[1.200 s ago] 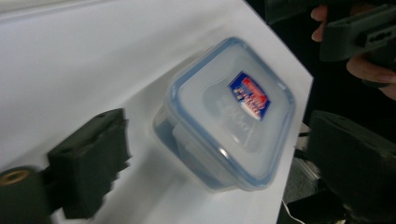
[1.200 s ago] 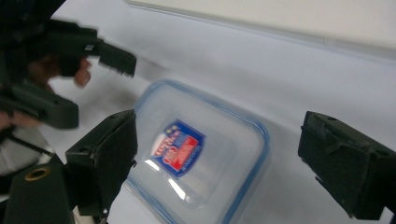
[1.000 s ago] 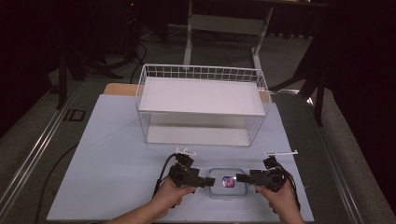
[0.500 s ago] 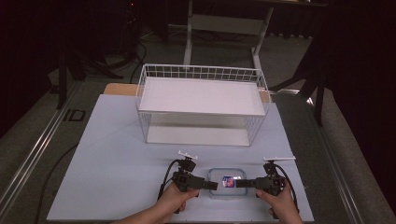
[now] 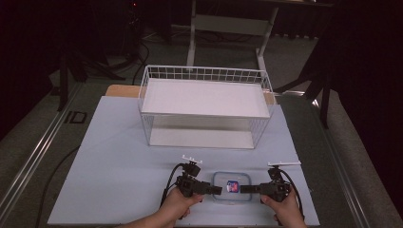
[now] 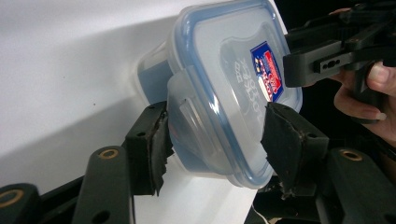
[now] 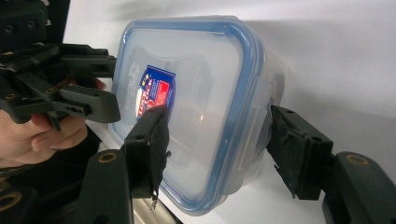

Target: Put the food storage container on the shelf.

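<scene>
Plastic container [image 5: 232, 187], clear with a blue-rimmed lid and a red-and-blue sticker, sits on the near edge of the pale table [image 5: 119, 156], directly between the two tongs. The left gripper [image 5: 215, 190] comes at it from its left end, the right gripper [image 5: 243, 189] from its right end, both lying roughly level and pointing at each other across the box.

In the left gripper view the jaws straddle the lid's latch end; they have just been closing, the left pad [image 6: 156, 144] looks to touch the latch flap, the right pad seems to meet the lid's rim, though I cannot tell how firmly they press. In the right gripper view the jaws have likewise been closing around the other end: one pad [image 7: 152, 142] lies over the lid's top, the other stands just beside the side latch, contact uncertain.

Farther back stands a white wire basket [image 5: 204, 76], well apart from the box. From above, the jaw tips are too small to judge, and the container's base is hidden by its lid. The sticker's print is unreadable.
</scene>
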A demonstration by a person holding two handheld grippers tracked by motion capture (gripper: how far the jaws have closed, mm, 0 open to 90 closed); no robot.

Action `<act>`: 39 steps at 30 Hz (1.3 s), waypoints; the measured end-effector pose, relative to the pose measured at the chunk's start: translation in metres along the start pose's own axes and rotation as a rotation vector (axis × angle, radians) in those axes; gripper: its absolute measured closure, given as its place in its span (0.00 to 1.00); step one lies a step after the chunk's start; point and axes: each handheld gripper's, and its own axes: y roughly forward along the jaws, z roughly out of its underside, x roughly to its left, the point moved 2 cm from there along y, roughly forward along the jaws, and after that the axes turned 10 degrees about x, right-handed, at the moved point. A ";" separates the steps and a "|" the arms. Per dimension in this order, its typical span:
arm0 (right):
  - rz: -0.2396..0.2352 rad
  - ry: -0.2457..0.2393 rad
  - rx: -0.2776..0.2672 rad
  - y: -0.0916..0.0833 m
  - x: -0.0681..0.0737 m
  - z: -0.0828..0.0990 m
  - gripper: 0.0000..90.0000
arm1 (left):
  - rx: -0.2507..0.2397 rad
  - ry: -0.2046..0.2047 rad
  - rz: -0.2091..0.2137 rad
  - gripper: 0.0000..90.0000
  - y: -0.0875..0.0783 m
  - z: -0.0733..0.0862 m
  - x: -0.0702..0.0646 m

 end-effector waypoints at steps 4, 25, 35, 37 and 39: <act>0.025 -0.018 -0.015 0.000 0.004 0.002 0.44 | -0.022 0.013 -0.031 0.52 -0.001 0.004 -0.006; 0.124 -0.164 -0.083 0.002 0.028 -0.004 0.44 | -0.071 0.019 -0.113 0.59 -0.021 0.004 -0.011; 0.125 -0.245 -0.137 0.006 0.065 -0.058 0.44 | -0.192 0.037 -0.163 0.59 -0.076 -0.023 0.003; 0.126 -0.260 -0.151 0.007 0.071 -0.070 0.44 | -0.207 0.039 -0.175 0.58 -0.085 -0.029 0.007; 0.115 -0.259 -0.152 0.010 0.074 -0.080 0.44 | -0.213 0.038 -0.179 0.58 -0.092 -0.034 0.012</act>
